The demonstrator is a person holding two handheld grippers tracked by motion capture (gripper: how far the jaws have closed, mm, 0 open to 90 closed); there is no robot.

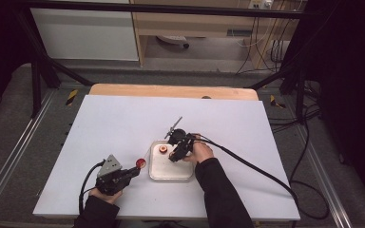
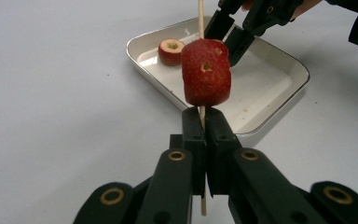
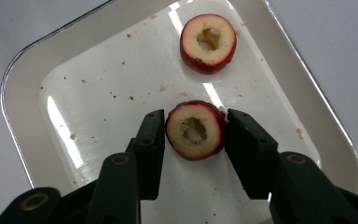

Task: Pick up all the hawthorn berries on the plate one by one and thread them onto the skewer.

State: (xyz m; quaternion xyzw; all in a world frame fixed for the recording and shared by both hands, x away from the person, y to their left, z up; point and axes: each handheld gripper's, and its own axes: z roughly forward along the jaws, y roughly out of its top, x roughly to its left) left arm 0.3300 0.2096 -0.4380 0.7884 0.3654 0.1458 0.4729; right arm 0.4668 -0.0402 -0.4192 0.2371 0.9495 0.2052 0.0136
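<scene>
While a cored red fruit ring lies low in the centre of the right gripper view, on the floor of a white tray, the right gripper brackets it, one pad touching the ring's right side and the other a sliver off its left. A second ring rests near the top of that frame. In the left gripper view, the left gripper, its jaws pressed together, pinches a thin wooden skewer threaded through two red fruit pieces, held before the tray at frame centre. Seen from the high view, the tray sits on a white table.
</scene>
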